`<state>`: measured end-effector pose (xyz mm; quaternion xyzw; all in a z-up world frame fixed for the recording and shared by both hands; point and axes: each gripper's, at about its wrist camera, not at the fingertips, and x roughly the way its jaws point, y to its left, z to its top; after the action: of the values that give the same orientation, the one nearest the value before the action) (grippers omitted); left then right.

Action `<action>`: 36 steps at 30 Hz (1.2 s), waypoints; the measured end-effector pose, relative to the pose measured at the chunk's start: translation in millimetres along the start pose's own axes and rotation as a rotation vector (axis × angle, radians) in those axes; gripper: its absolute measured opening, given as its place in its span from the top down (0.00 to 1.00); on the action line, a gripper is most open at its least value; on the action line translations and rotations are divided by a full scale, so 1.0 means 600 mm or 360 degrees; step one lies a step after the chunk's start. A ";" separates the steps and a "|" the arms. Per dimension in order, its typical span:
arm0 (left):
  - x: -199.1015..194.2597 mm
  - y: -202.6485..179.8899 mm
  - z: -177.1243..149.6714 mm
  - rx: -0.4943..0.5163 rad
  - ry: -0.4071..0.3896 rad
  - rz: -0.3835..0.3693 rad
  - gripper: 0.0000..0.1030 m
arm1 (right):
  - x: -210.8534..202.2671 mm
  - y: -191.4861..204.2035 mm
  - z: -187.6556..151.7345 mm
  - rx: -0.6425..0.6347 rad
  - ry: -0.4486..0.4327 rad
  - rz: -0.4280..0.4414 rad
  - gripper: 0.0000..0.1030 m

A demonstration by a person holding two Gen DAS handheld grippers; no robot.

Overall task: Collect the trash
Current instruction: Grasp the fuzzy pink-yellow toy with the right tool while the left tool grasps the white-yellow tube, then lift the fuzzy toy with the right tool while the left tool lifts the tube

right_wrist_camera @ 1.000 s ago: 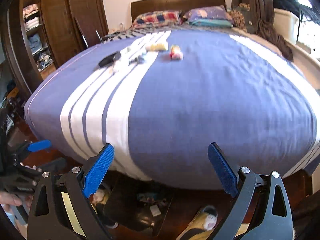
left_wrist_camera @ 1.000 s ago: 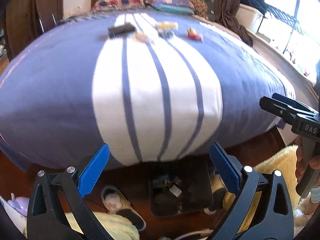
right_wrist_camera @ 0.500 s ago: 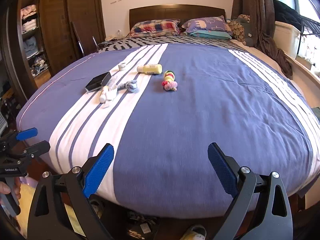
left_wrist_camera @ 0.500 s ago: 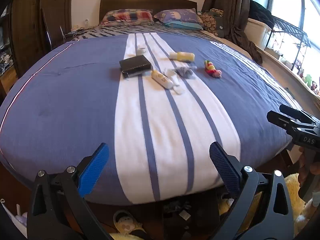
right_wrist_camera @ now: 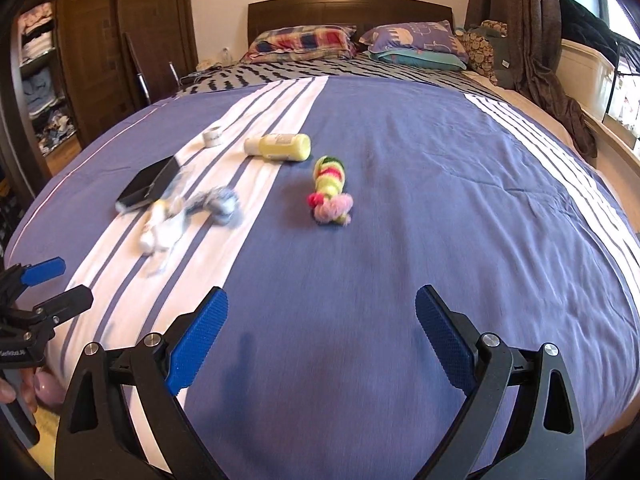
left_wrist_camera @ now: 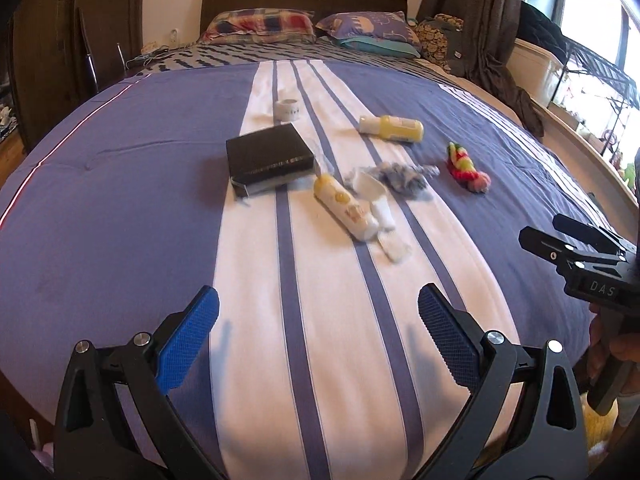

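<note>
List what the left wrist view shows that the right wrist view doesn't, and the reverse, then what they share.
Only the left wrist view: the lying bottle beside the white scraps appears sharp, and the right gripper enters at the right edge.

Only the right wrist view: wardrobe shelves of folded clothes on the left, and the left gripper at the left edge.

Both: the striped bed cover, the black box, the small white tub, the yellow bottle, the grey cloth wad, the colourful knitted toy and the pillows. Both sets of jaws stand open, holding nothing.
</note>
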<state>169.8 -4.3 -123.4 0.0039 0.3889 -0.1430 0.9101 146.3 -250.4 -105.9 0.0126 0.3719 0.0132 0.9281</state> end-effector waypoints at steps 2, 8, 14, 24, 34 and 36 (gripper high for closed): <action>0.014 0.001 0.018 -0.0005 -0.0011 0.0022 0.10 | 0.014 -0.002 0.015 0.0004 0.0004 -0.0007 0.08; 0.054 -0.005 0.061 0.0023 0.0003 0.0059 0.27 | 0.064 -0.010 0.062 0.0025 0.0035 -0.0038 0.22; 0.083 -0.003 0.072 0.0001 0.0036 0.0071 0.29 | 0.101 -0.009 0.078 0.0037 0.0082 -0.0009 0.32; 0.132 -0.013 0.086 0.0048 0.0114 0.0147 0.37 | 0.142 -0.014 0.102 0.0067 0.0132 -0.0009 0.38; 0.131 0.004 0.096 0.0021 0.0115 0.0135 0.82 | 0.154 -0.017 0.102 0.0057 0.0153 -0.0009 0.68; 0.124 0.008 0.090 0.0023 0.0118 0.0119 0.82 | 0.146 -0.015 0.098 0.0044 0.0158 0.0006 0.69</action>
<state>258.1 -25.2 -139.1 0.0302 0.4210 -0.1115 0.8997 250.1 -257.2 -124.2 0.0254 0.4175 0.0105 0.9083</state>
